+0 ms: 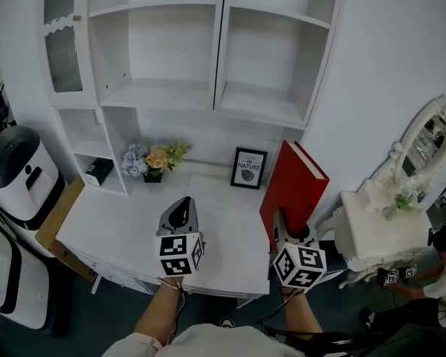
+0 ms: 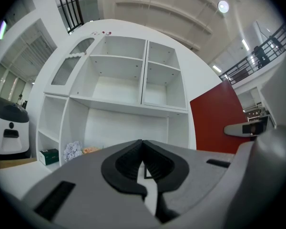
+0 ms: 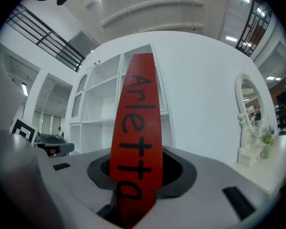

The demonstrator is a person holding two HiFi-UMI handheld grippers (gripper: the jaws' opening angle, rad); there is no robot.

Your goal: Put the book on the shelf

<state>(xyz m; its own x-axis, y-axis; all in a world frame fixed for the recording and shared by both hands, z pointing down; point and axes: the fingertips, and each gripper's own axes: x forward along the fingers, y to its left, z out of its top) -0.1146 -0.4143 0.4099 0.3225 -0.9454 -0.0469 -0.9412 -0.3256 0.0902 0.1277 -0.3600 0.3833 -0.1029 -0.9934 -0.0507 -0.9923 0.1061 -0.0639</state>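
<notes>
The right tool (image 1: 285,229) is gripping a red book (image 1: 293,188) by its spine, holding it upright over the white worktop's (image 1: 134,229) 3 o'clock edge. At 9 o'clock of it, the left tool (image 1: 180,213) is hovering with jaws pressed together on nothing. The white shelf (image 1: 267,103) is standing at 12 o'clock, above a framed picture (image 1: 248,168) and flowers (image 1: 154,158).

That red book (image 3: 136,128) has a smooth matt cover, no shine. The left gripper (image 2: 143,149) and right gripper (image 3: 136,178) are matt grey plastic, kinda grainy, with black ribbed rubbery pads (image 2: 124,163). The shelf unit (image 1: 163,95) is smooth white paint, and the white appliance (image 1: 18,177) is glossy plastic.
</notes>
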